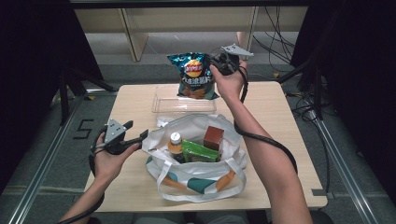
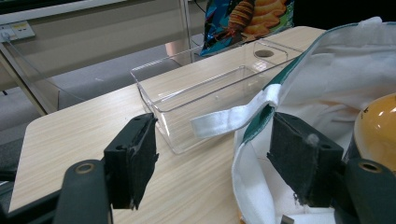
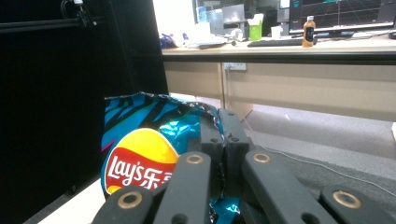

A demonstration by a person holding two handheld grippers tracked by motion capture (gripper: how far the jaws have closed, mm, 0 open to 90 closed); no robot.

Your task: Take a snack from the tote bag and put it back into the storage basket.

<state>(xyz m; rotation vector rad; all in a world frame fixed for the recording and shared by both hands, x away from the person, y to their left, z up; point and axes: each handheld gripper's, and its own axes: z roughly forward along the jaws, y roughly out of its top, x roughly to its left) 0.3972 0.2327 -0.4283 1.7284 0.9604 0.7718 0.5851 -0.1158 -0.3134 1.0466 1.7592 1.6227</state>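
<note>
Right tongs (image 1: 215, 63) raised, clamping chip bag (image 1: 194, 74); left tongs (image 1: 140, 136) agape at tote rim (image 1: 156, 135).

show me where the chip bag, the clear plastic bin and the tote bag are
chip bag (image 1: 194, 74), high view, on its printed front.
clear plastic bin (image 2: 159, 95), left gripper view, on its near left wall.
tote bag (image 1: 233, 156), high view, on its white right rim.

"Lay's" stands on the chip bag (image 3: 140, 163); "5" marks the floor (image 1: 83, 129).
</note>
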